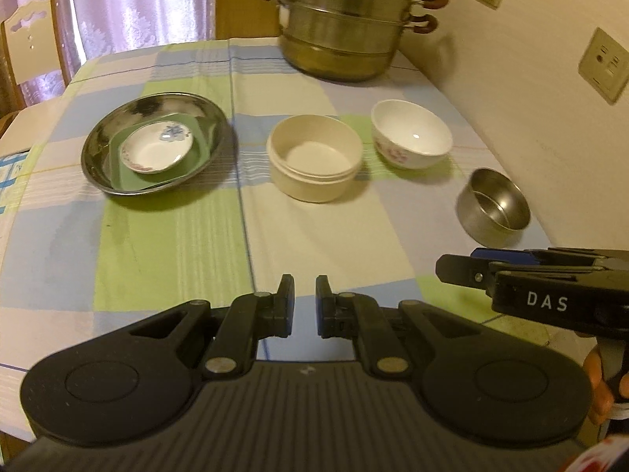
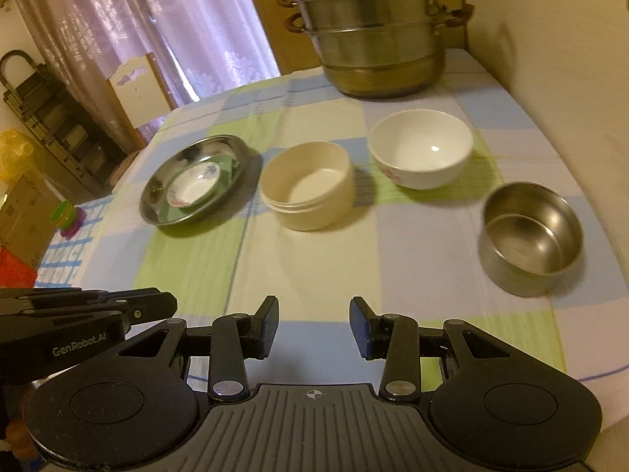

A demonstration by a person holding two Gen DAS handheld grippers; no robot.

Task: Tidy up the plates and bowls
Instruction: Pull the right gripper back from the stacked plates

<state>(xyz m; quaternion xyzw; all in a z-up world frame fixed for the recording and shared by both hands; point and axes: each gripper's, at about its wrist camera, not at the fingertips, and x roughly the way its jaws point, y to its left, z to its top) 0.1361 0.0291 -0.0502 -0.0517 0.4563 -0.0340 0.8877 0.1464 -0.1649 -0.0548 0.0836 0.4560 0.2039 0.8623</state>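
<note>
On the checked tablecloth a steel plate [image 1: 98, 145] [image 2: 157, 192] holds a green square plate [image 1: 125, 175] with a small floral saucer [image 1: 157, 149] [image 2: 192, 188] on top. To its right stand a cream bowl [image 1: 314, 157] [image 2: 306, 185], a white floral bowl [image 1: 411, 133] [image 2: 420, 149] and a small steel bowl [image 1: 493, 204] [image 2: 530, 236]. My left gripper [image 1: 305, 287] hovers over the near cloth, shut and holding nothing. My right gripper [image 2: 314, 310] is open and holds nothing, short of the steel bowl.
A tall stacked steel steamer pot [image 1: 346, 27] [image 2: 377, 35] stands at the back of the table. A wall with sockets [image 1: 603, 65] runs along the right edge. A chair [image 1: 31, 47] and curtains lie beyond the far left.
</note>
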